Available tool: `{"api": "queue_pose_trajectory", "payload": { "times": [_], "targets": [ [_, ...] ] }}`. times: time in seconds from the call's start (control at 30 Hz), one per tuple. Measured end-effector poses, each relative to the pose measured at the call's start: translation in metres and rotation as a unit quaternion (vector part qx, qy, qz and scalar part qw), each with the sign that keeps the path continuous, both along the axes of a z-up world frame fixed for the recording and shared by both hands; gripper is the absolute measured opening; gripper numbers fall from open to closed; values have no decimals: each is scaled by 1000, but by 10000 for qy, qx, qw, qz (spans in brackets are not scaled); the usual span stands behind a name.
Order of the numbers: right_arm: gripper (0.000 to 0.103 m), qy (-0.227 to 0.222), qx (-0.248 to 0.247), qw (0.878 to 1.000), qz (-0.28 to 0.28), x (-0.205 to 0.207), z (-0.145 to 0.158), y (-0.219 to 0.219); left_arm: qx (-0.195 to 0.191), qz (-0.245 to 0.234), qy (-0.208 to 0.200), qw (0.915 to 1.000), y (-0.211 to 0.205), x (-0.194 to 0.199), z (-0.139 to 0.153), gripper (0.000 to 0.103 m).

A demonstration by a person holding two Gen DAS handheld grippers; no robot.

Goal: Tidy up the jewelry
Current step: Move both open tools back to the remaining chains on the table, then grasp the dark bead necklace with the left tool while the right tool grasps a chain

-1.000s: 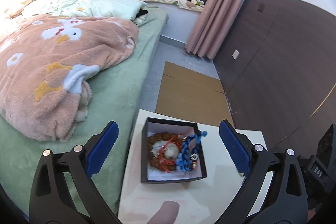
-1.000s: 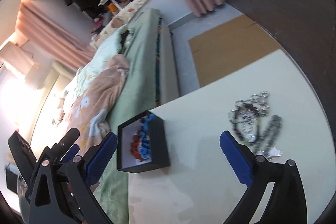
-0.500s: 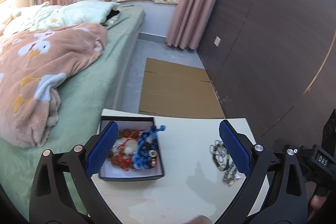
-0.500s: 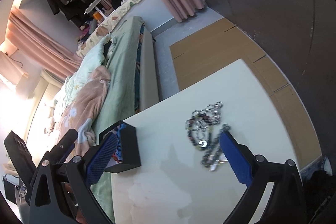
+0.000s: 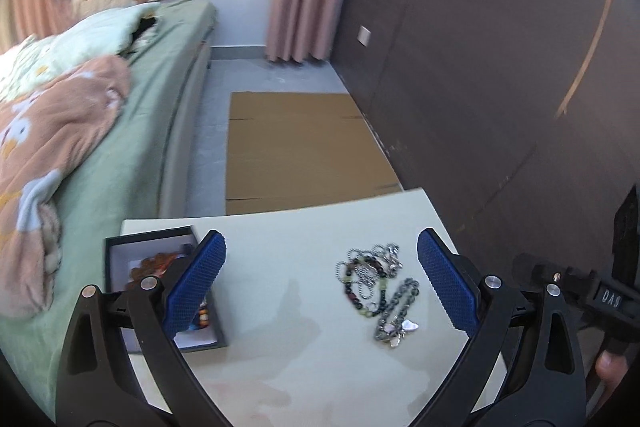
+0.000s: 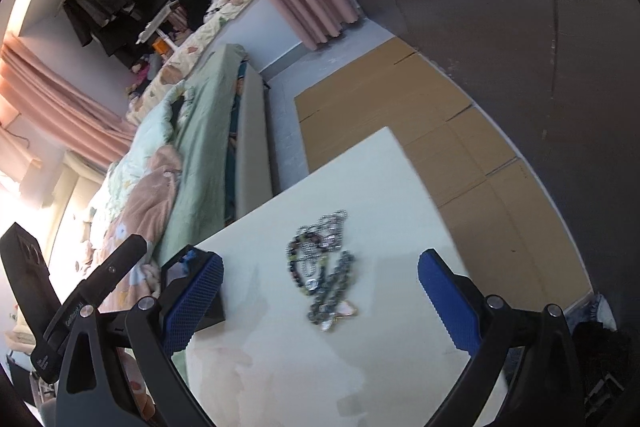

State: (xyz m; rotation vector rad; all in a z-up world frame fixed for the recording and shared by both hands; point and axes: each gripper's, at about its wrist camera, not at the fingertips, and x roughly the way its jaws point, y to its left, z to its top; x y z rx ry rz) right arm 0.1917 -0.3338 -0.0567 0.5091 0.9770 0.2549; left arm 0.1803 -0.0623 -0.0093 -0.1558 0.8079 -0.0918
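A tangled pile of beaded bracelets and chains [image 5: 378, 293] lies on the white table [image 5: 288, 355], right of middle; it also shows in the right wrist view [image 6: 322, 267]. A black jewelry box [image 5: 120, 259] with a white lining holds red, brown and blue bracelets at the table's left edge, partly hidden by my left finger; its corner shows in the right wrist view [image 6: 176, 269]. My left gripper [image 5: 320, 283] is open and empty above the table, the pile between its fingers toward the right one. My right gripper [image 6: 320, 299] is open and empty, the pile between its fingers.
A bed with a green sheet [image 5: 116, 163] and a pink blanket [image 5: 44, 131] lies left of the table. Flat cardboard [image 5: 296, 151] covers the floor beyond the table. A dark panelled wall [image 5: 480, 67] runs along the right.
Both grippers have swung to the right, away from the box. The pile of bracelets has come between the fingers of each. Both stay open.
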Motion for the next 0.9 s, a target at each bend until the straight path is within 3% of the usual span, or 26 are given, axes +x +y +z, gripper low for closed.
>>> {"api": "queue_pose_trajectory", "payload": {
  "times": [0.13, 0.3, 0.43, 0.5, 0.6, 0.9],
  "targets": [
    [90, 108, -59, 9999, -116, 2, -7, -12, -75, -135, 178, 9997, -10, 9, -21, 90],
    [74, 338, -148, 9992, -140, 7, -21, -17, -275, -279, 690, 9968, -19, 22, -58, 65],
    [70, 413, -230, 9988, -118, 10, -27, -16, -362, -377, 1009, 9935, -23, 29, -83, 57],
    [69, 439, -257, 9986, -110, 11, -29, -14, -331, -345, 1097, 9928, -24, 30, -91, 47],
    [63, 511, -254, 9983, -69, 13, -33, -11, -311, -352, 1217, 9915, -26, 33, -103, 43],
    [61, 642, -374, 9972, -32, 15, -41, -3, -156, -389, 1442, 9887, -41, 38, -125, 32]
  ]
}}
